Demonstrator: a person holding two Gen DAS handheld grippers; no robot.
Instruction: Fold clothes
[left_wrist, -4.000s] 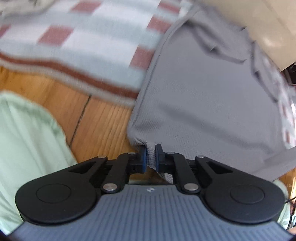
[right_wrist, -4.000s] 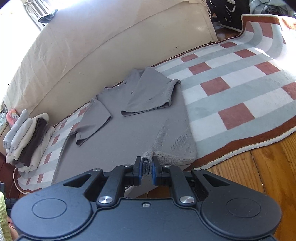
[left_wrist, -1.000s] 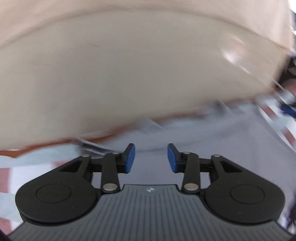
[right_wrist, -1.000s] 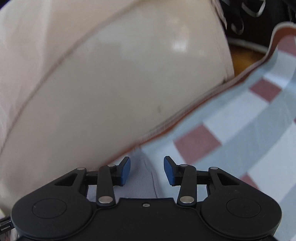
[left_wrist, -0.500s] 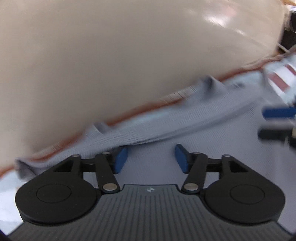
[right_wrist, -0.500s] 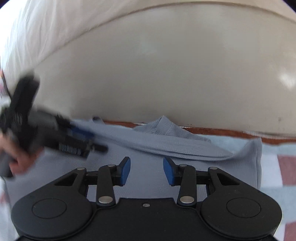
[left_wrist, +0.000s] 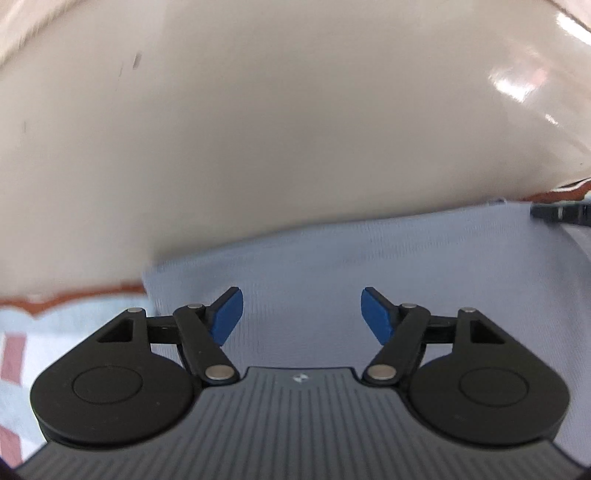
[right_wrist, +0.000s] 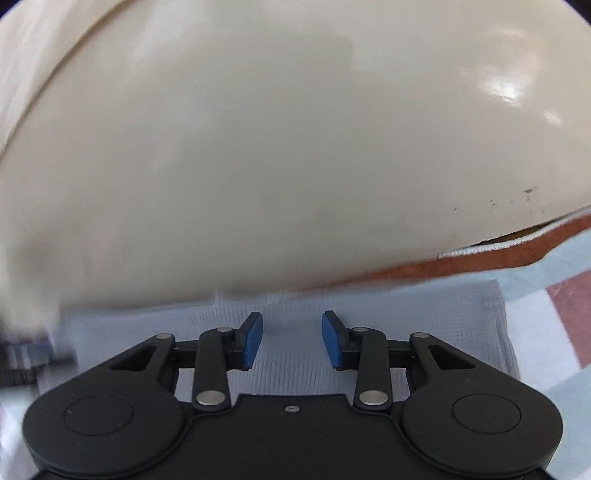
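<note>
Shirt (left_wrist: 332, 266) is the grey knit one, lying flat on the checked rug (right_wrist: 554, 332) right up against the base of that big cream sofa (left_wrist: 295, 129), its far edge basically touching the sofa front. Rug's rust-coloured border (right_wrist: 480, 262) peeks out past the shirt on the right side, and again on the left in the other view. Left gripper (left_wrist: 301, 317) hangs over the cloth with its blue pads (left_wrist: 225, 317) spread wide, jaws have just been opening, nothing between them, fabric only underneath. Right gripper (right_wrist: 291, 339) sits over the right part of the shirt, near its right edge, jaws apart at a narrower gap and empty too. You can spot the right gripper's black tip at the far right of the left view, pretty blurry though
</note>
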